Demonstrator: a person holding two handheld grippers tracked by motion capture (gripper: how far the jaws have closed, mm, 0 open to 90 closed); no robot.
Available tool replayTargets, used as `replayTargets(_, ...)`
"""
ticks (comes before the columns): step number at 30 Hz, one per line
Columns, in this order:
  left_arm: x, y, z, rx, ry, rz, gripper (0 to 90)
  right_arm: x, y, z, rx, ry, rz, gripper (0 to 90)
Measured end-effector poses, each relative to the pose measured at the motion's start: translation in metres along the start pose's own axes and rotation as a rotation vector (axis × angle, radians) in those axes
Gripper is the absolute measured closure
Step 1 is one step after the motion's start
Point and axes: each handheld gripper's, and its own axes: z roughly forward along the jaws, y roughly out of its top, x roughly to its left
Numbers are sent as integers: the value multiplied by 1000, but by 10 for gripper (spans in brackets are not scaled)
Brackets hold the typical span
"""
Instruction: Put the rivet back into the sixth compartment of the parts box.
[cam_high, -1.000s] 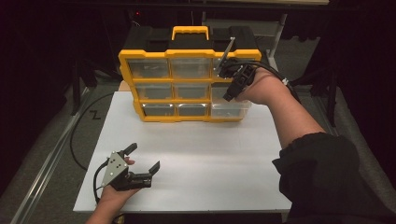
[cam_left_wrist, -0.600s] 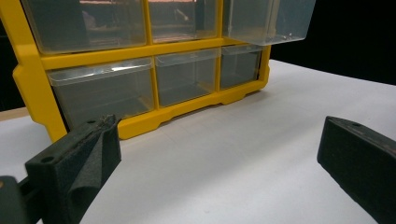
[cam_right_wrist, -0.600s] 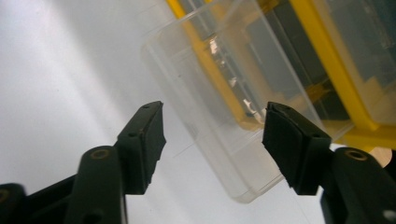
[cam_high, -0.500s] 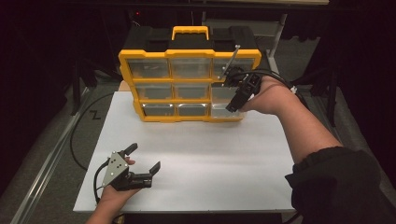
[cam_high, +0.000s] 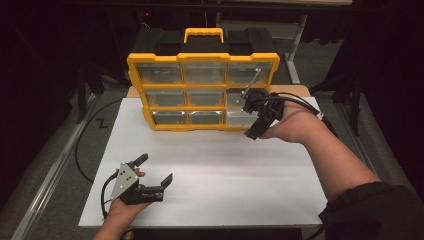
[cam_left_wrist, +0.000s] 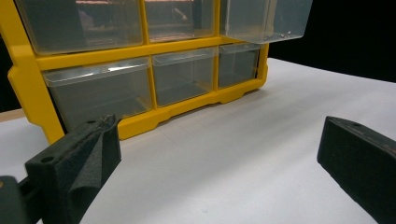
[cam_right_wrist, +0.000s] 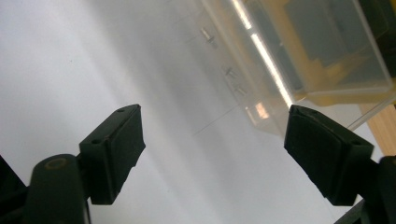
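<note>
A yellow organiser (cam_high: 202, 63) with clear drawers stands upright at the back of the white table (cam_high: 215, 170). The middle drawer of its right column (cam_high: 236, 98) sticks out forward, also seen in the left gripper view as the pulled-out drawer (cam_left_wrist: 264, 18). My right gripper (cam_high: 251, 122) hangs just in front of that drawer, tilted down toward the table. Its jaws have just been opening and nothing is between them (cam_right_wrist: 215, 126); the clear drawer (cam_right_wrist: 299, 51) is apart from the pads, up and to the right. My left gripper (cam_high: 154, 168) rests open at the front left, facing the organiser (cam_left_wrist: 116, 51).
A black case with a yellow handle (cam_high: 203, 35) sits on top of the organiser. Black cables trail from the left gripper (cam_high: 82, 145) off the table's left edge. Dark floor and metal table legs (cam_high: 295, 45) surround the table.
The right hand came down and toward the front, away from the right column's drawers. Its jaws spread wider. The left hand and gripper stayed put.
</note>
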Motion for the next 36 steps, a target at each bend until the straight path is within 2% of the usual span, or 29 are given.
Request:
replayTargets(7, 0, 0, 1, 2, 2, 0, 3, 10, -15, 12, 6, 1, 1, 141)
replayTargets(11, 0, 0, 0, 3, 2, 0, 3, 14, -23, 23, 10, -2, 14, 99)
replayTargets(18, 0, 0, 1, 2, 0, -1, 3, 22, -36, 47, 23, 2, 5, 34)
replayTargets(25, -1, 0, 1, 5, -3, 4, 2, 26, -47, 68, 20, 27, 47, 11)
replayTargets(36, -2, -1, 2, 9, -3, 6, 3, 34, -66, 104, 29, 50, 87, 9)
